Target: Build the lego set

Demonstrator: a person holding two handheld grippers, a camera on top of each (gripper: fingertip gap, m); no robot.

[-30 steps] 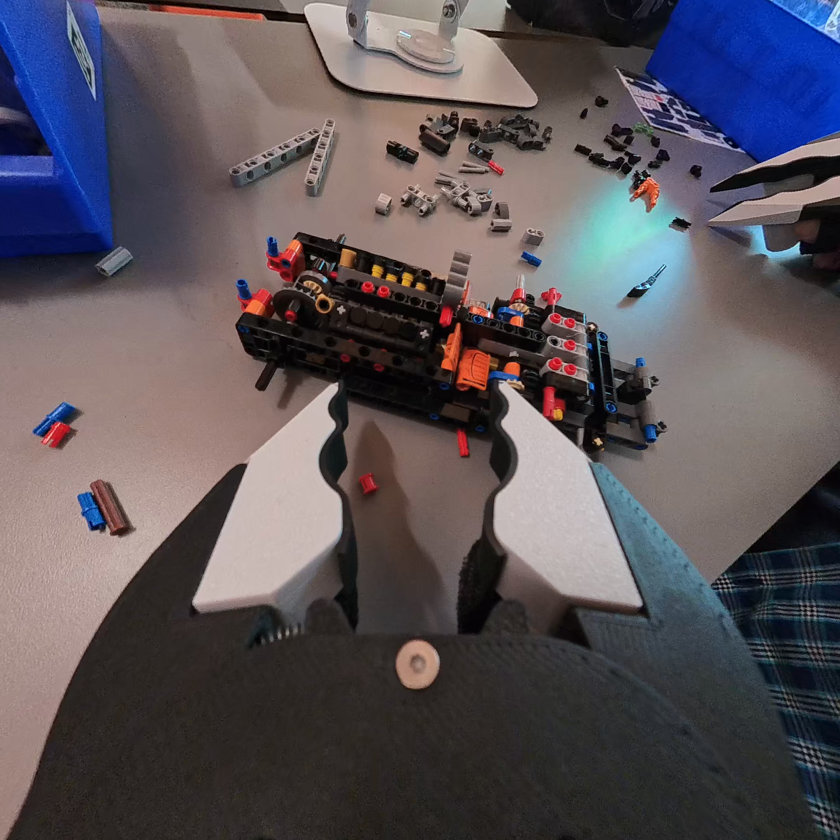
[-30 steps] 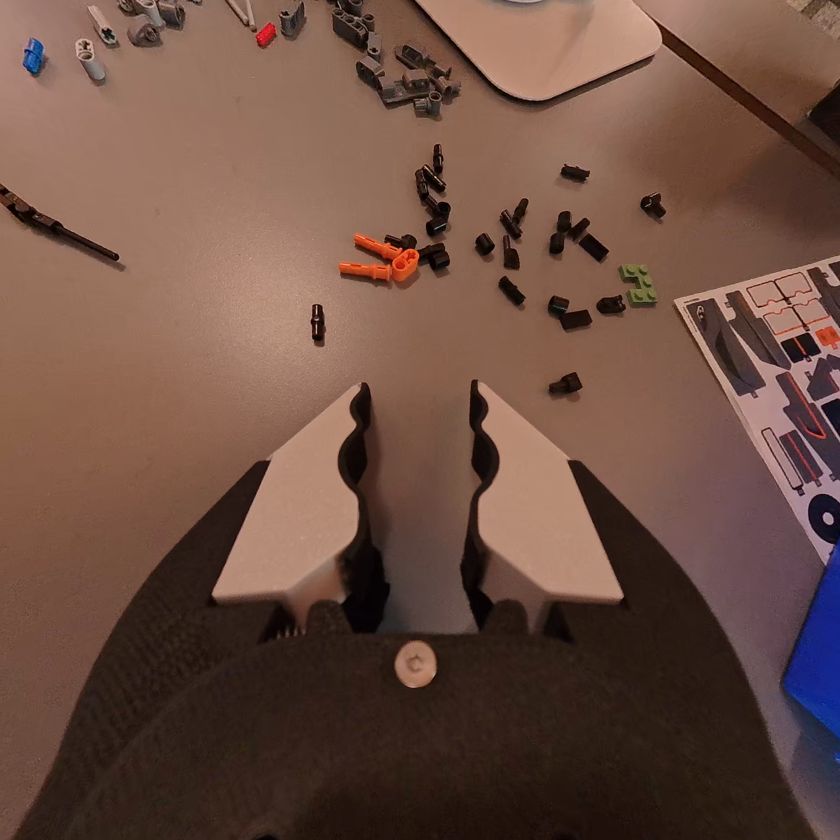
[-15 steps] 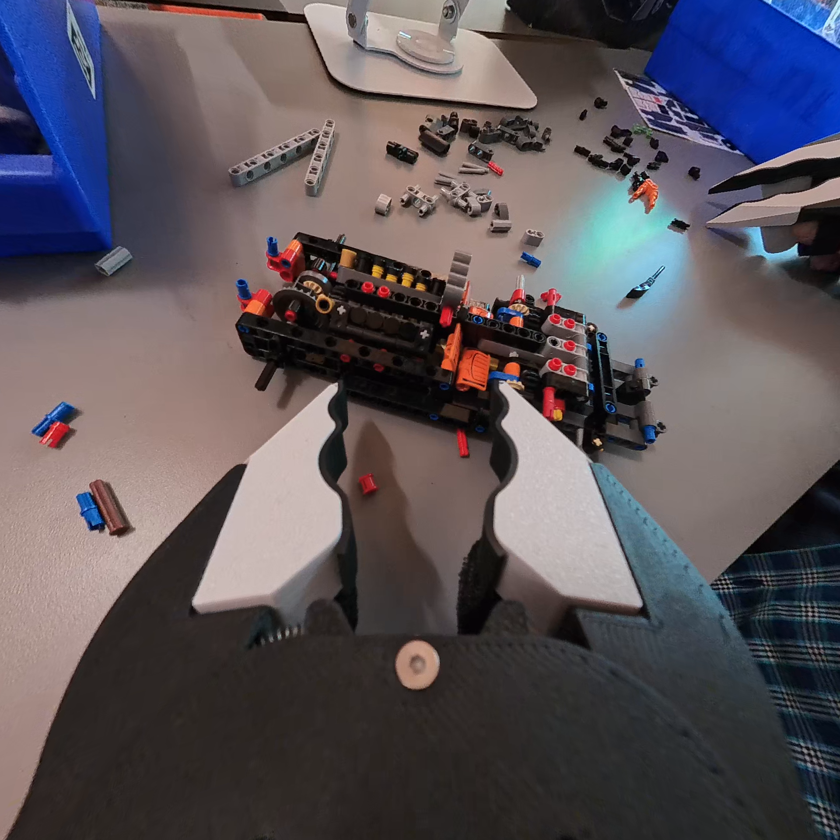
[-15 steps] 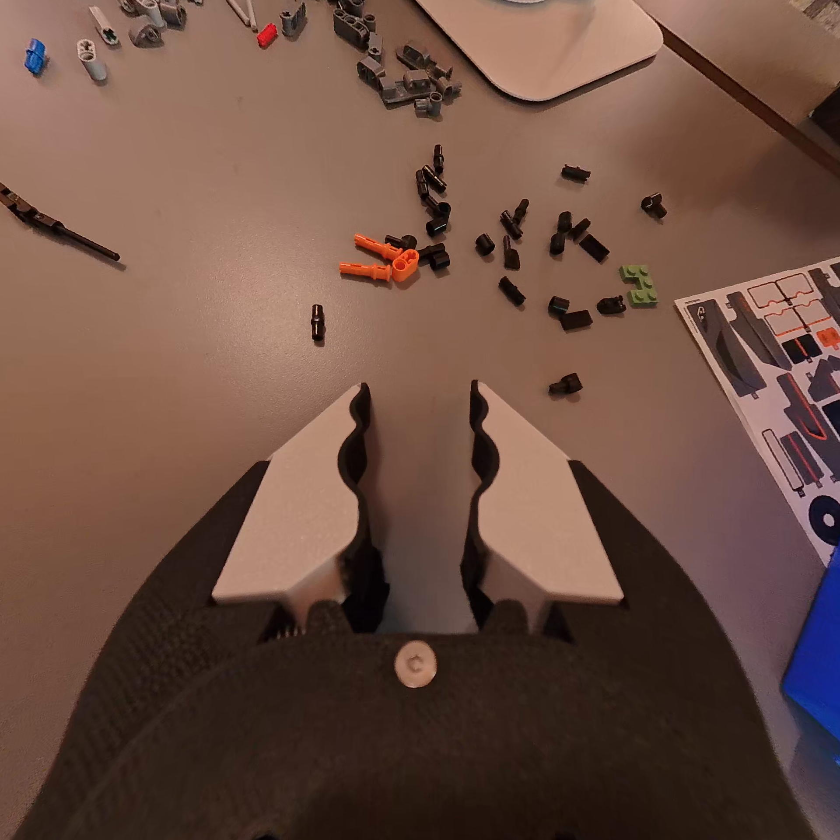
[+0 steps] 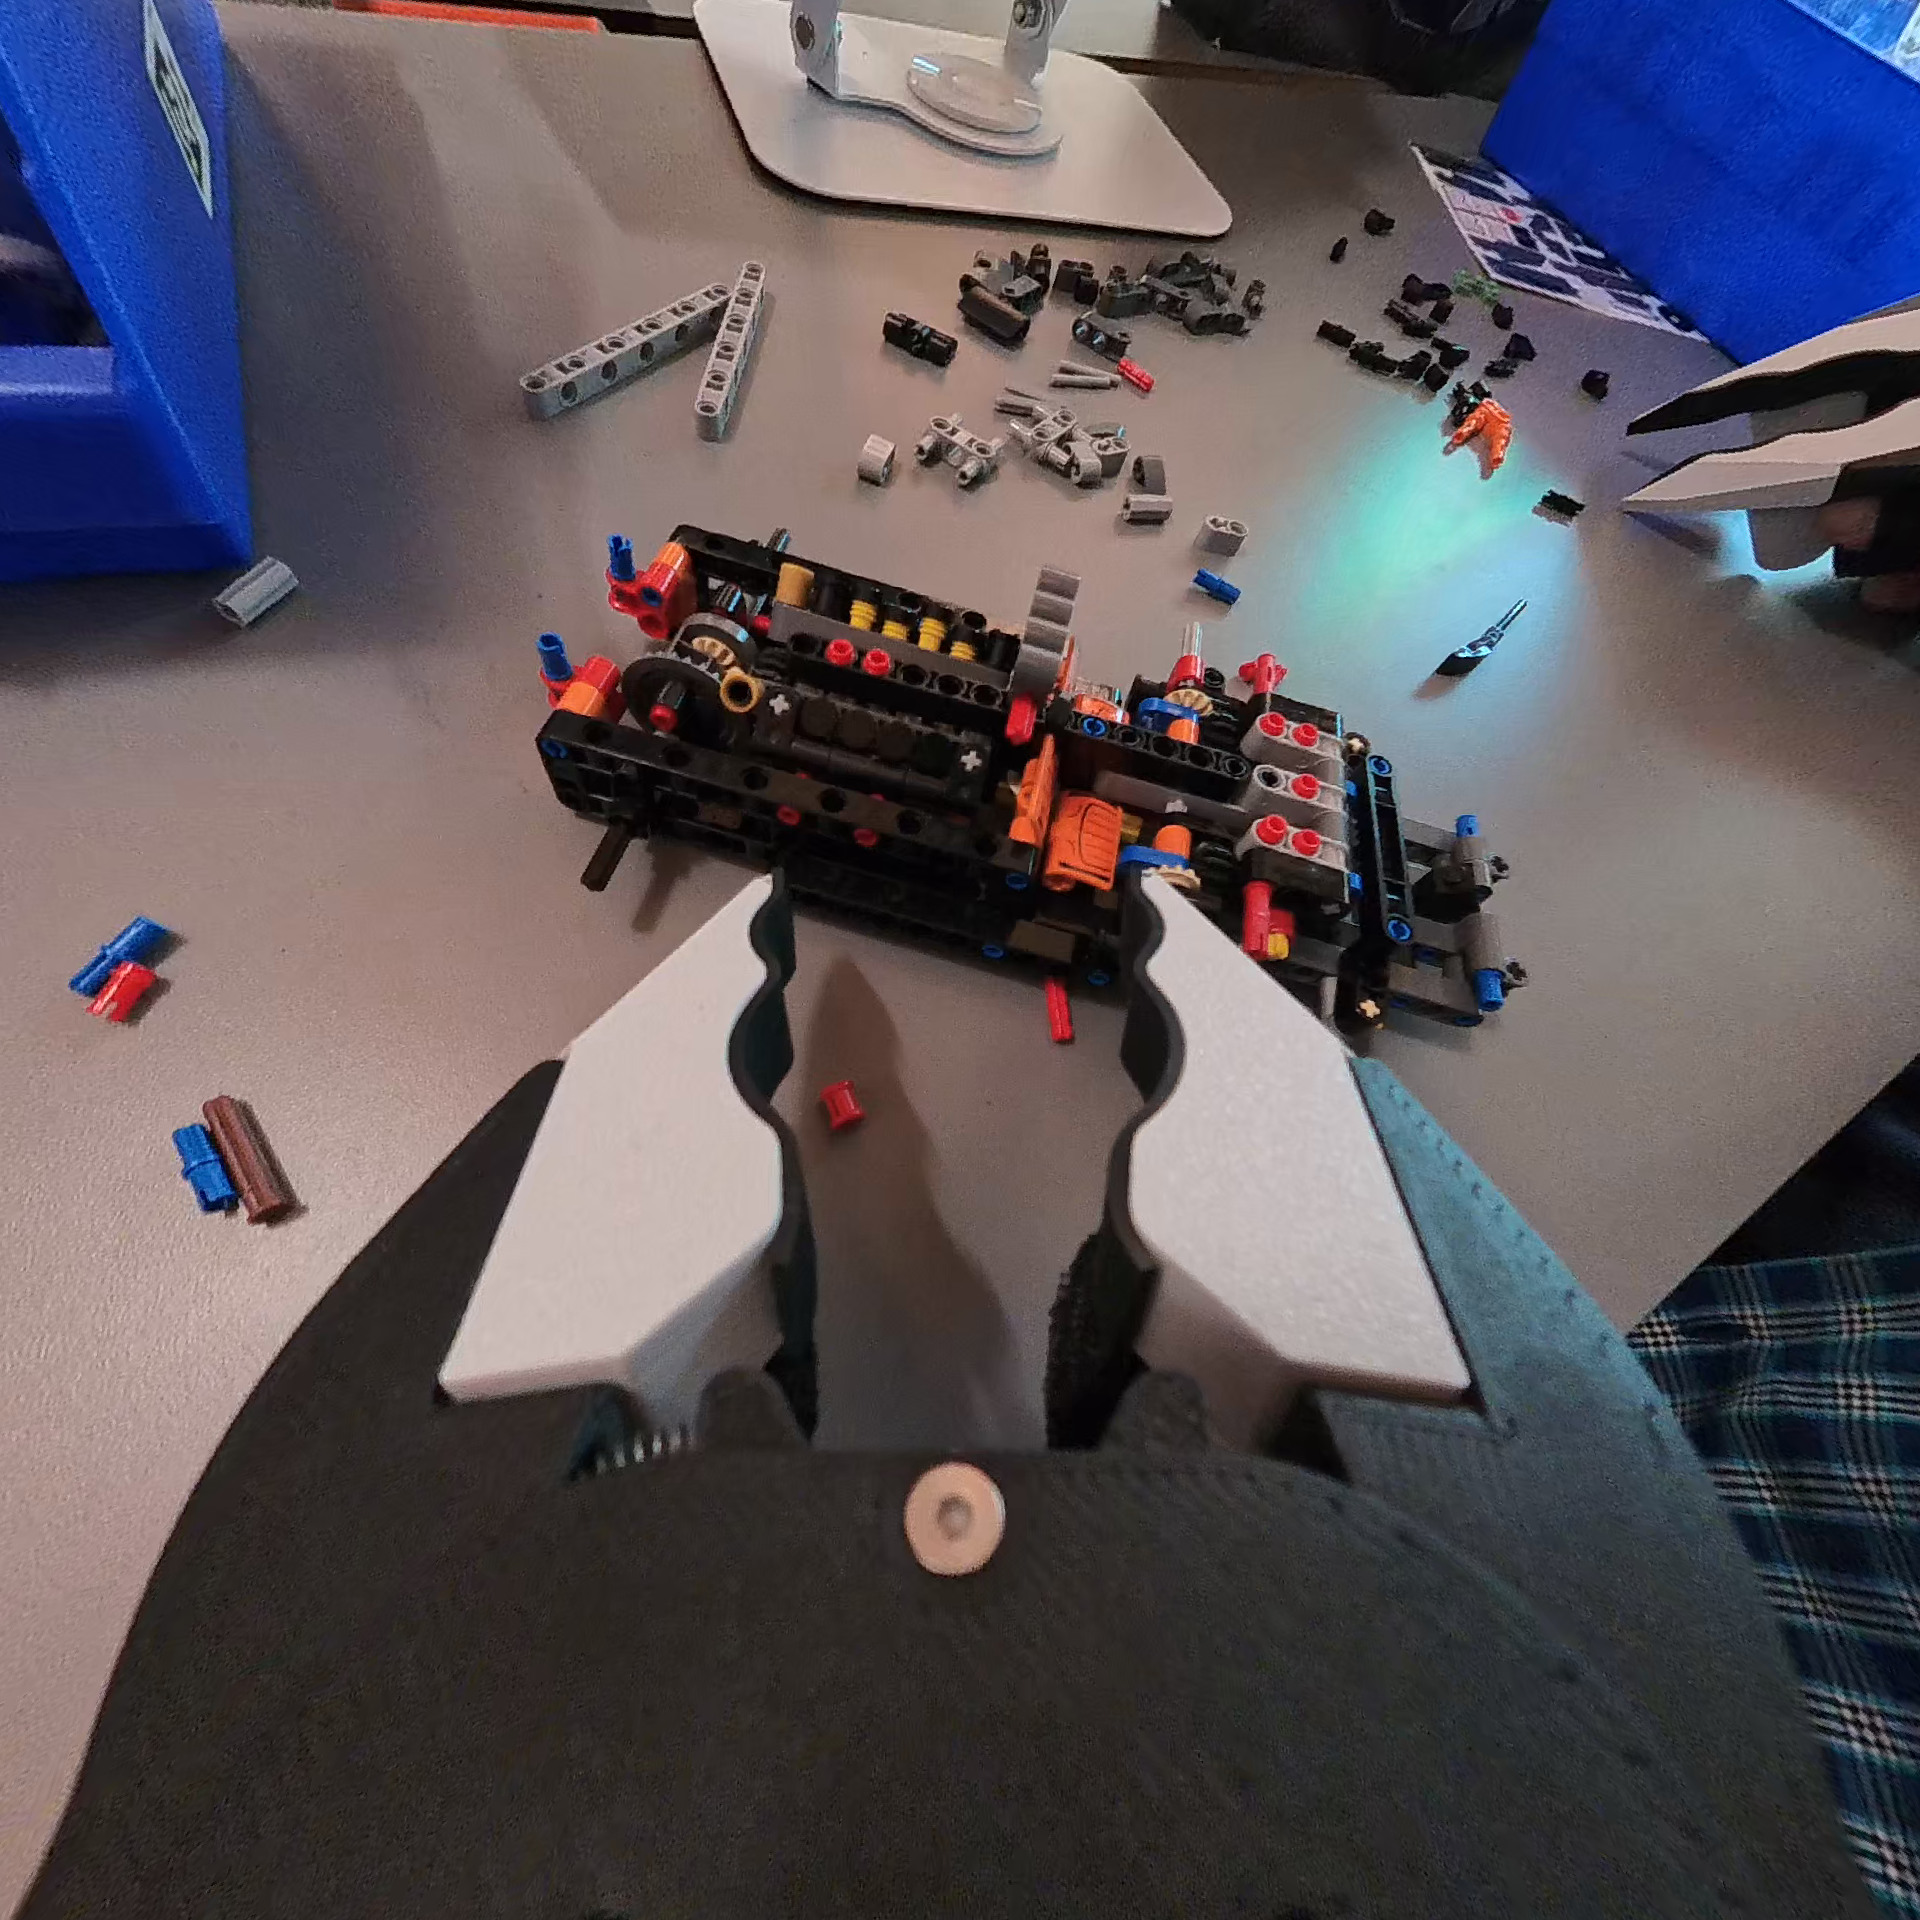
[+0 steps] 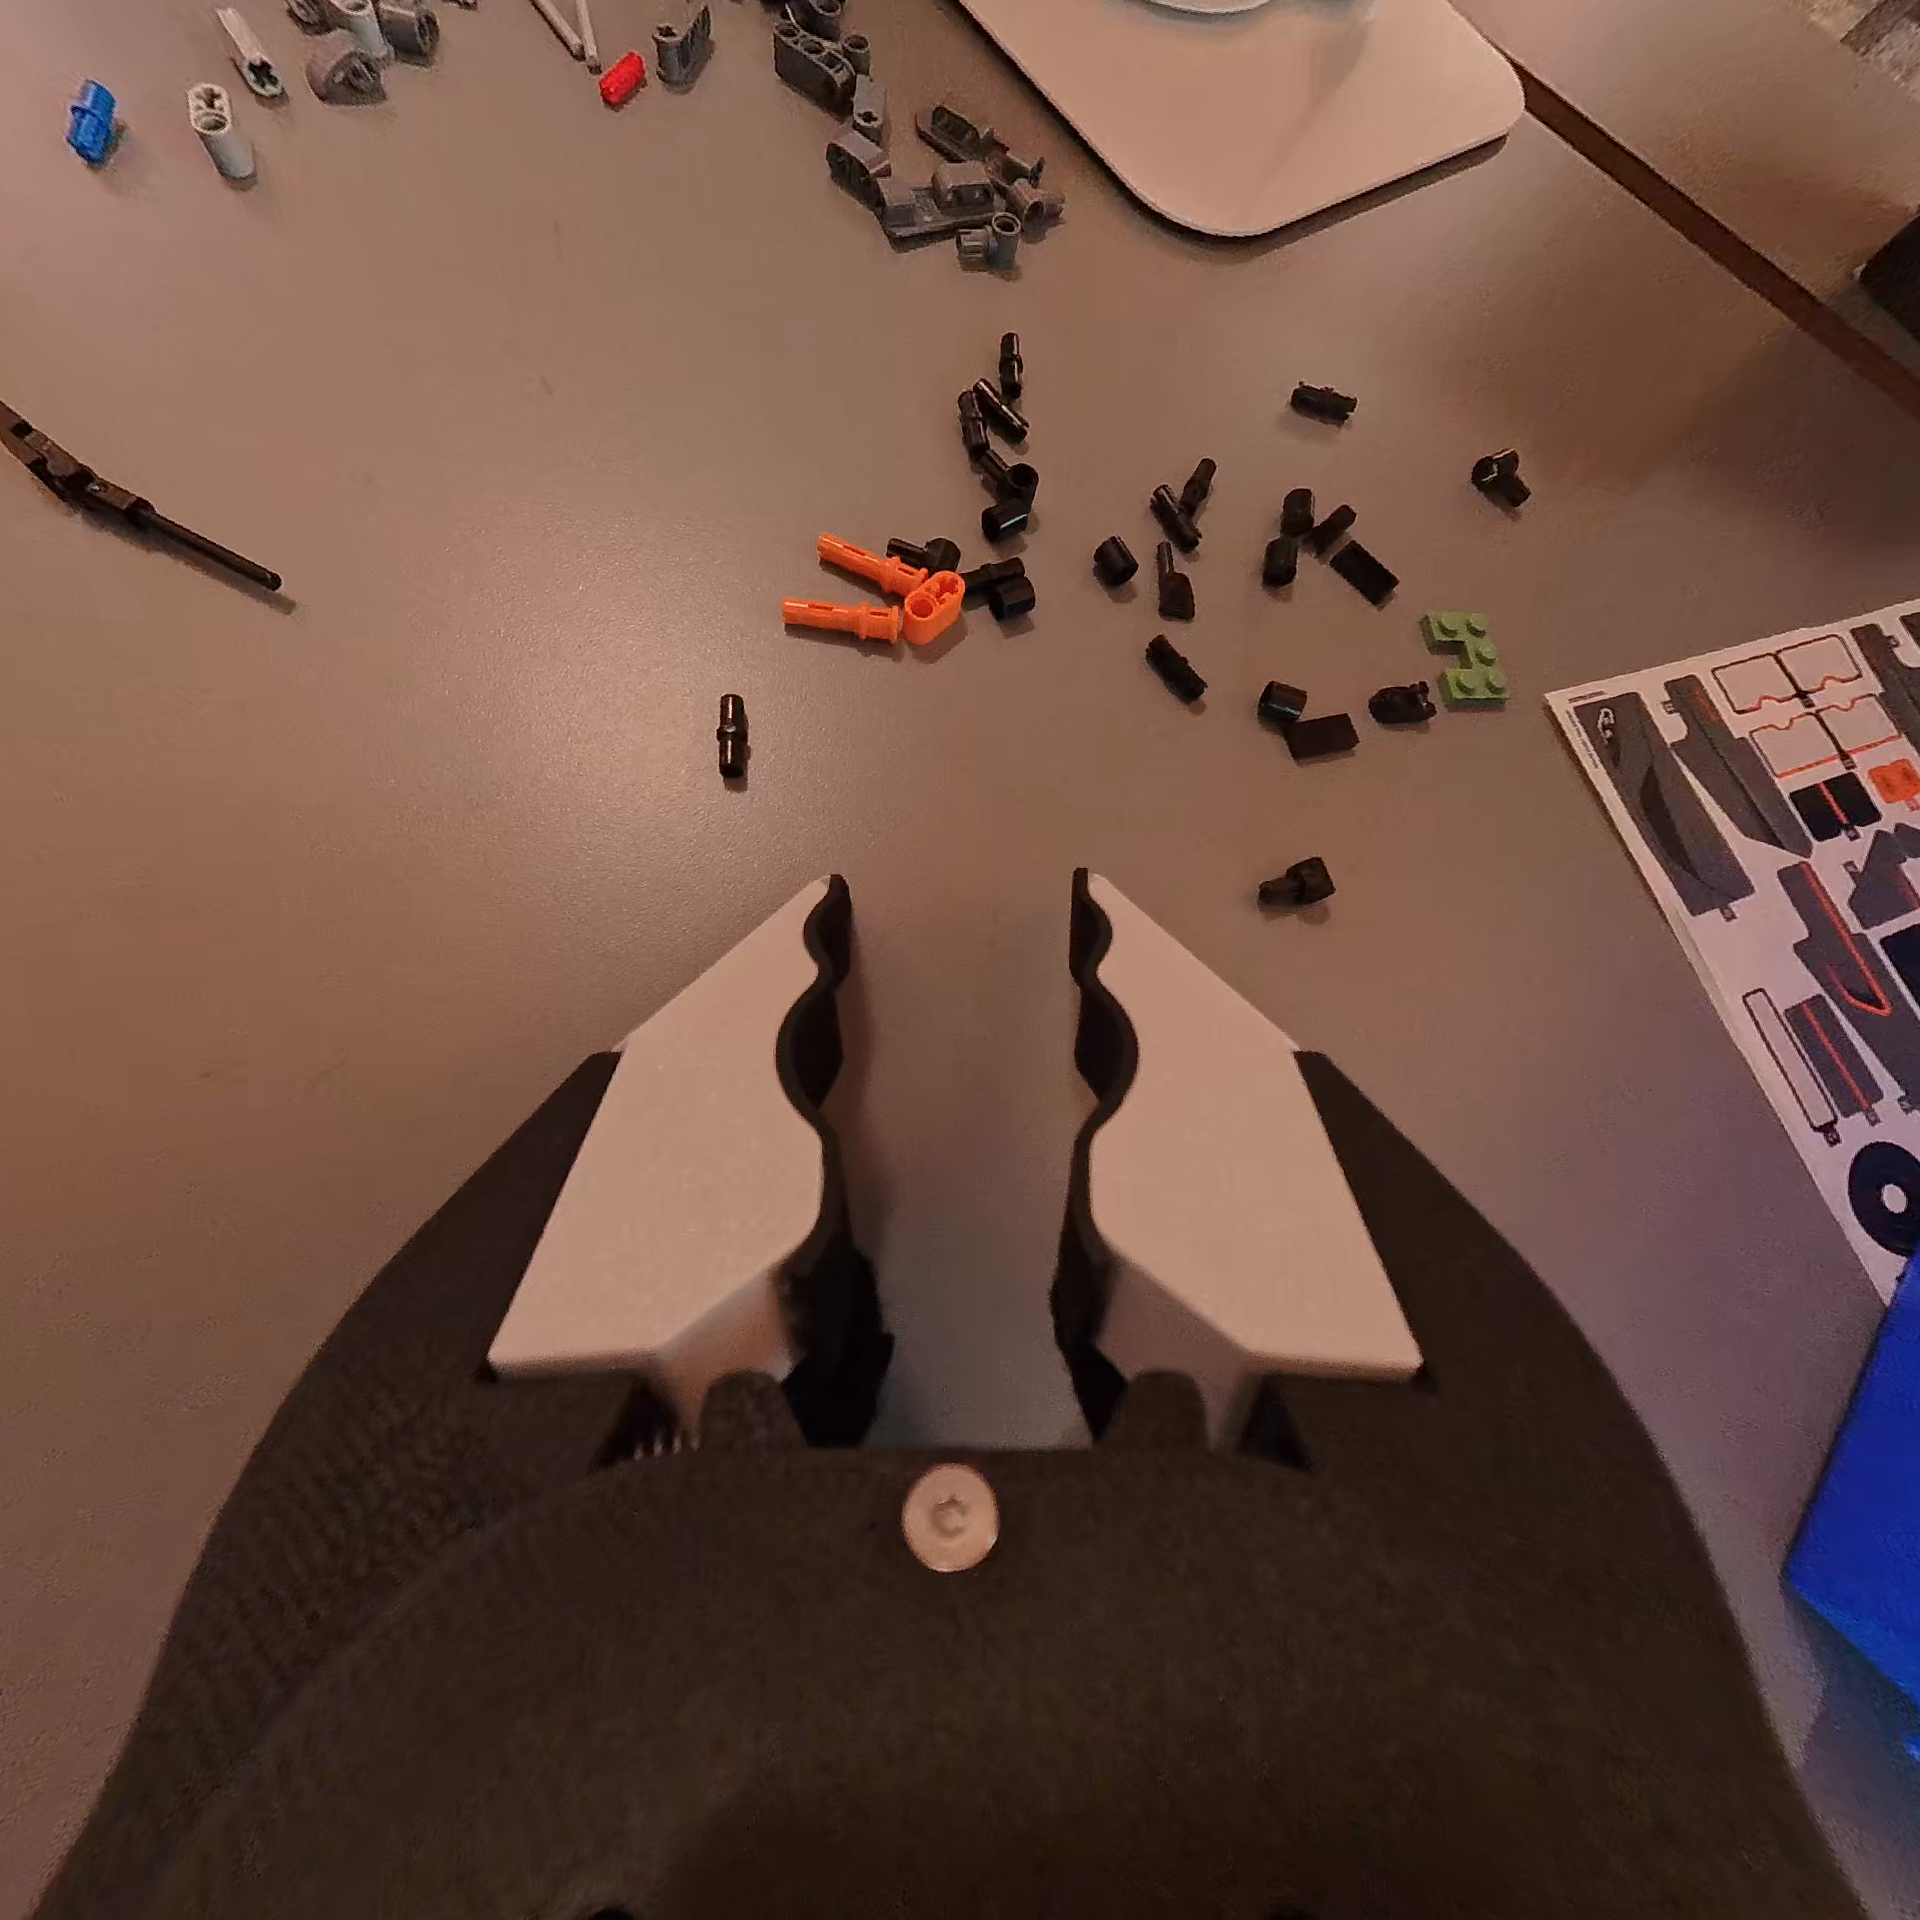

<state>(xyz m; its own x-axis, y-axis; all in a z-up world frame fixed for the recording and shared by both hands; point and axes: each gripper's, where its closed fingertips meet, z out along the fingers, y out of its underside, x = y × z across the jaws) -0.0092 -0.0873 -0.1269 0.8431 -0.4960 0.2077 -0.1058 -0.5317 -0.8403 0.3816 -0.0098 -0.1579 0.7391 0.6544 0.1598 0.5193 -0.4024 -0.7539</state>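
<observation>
A partly built black lego chassis with red, orange, yellow and blue parts lies on the grey table. My left gripper is open and empty, its tips just short of the chassis's near side. A small red bush and a red pin lie between its fingers. My right gripper is open and empty above bare table, short of a lone black pin, orange pins and scattered black connectors. It also shows at the right edge of the left wrist view.
Grey beams and a pile of grey parts lie behind the chassis. Blue boxes stand at far left and far right. A monitor base is at the back. A sticker sheet, green plate and black axle piece lie nearby.
</observation>
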